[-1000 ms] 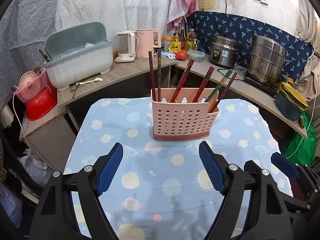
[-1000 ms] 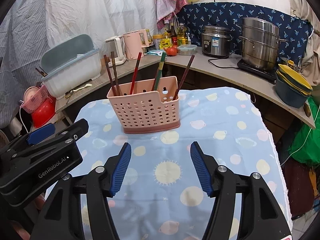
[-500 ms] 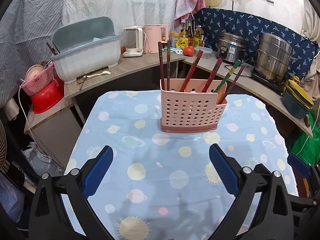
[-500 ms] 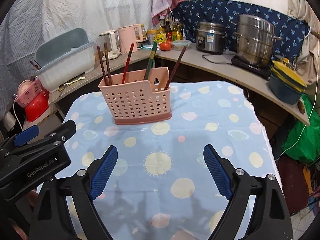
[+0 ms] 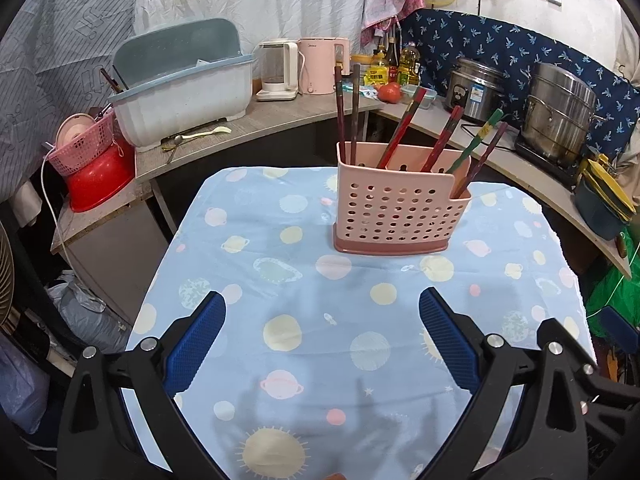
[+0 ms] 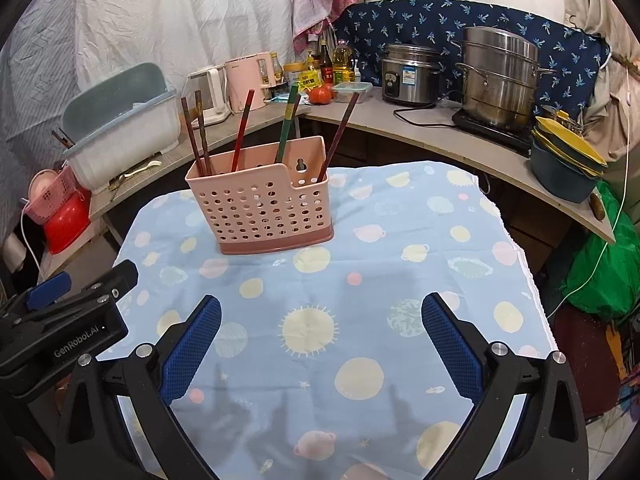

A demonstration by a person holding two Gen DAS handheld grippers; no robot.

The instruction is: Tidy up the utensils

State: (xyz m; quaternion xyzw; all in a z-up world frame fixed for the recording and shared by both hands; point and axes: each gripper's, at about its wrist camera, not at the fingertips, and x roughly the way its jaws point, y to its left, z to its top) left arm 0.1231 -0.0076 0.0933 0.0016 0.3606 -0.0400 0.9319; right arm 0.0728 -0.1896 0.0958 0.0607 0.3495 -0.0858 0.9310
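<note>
Both grippers empty, held low over the table (image 5: 256,208) with the blue planet-print cloth. Left gripper (image 5: 322,338) at bottom of its frame, fingers spread wide, nothing between the blue pads (image 5: 196,344). Right gripper (image 6: 320,340) same: spread wide, holding nothing.

Pink perforated utensil holder (image 5: 394,210) stands upright, centre-right of the left view, upper-centre-left of the right view (image 6: 260,200), well apart from both grippers. Chopsticks (image 5: 400,130) stand inside it: a dark pair near upright at the left end, red ones leaning right in the middle, a green one and a dark one at the notched right end. Which compartment each sits in, cannot tell. No loose utensils on the cloth in either view.

Judgement: sorting looks finished or nearly so; grippers appear parked between steps. If any step is left, it would be regrouping the scattered sticks into pairs, which calls for reaching forward and up to the tips and closing on one thin stick without tipping the light holder. A spoon (image 5: 200,134) lies on the counter, left of frame, by the dish rack (image 5: 180,92).
</note>
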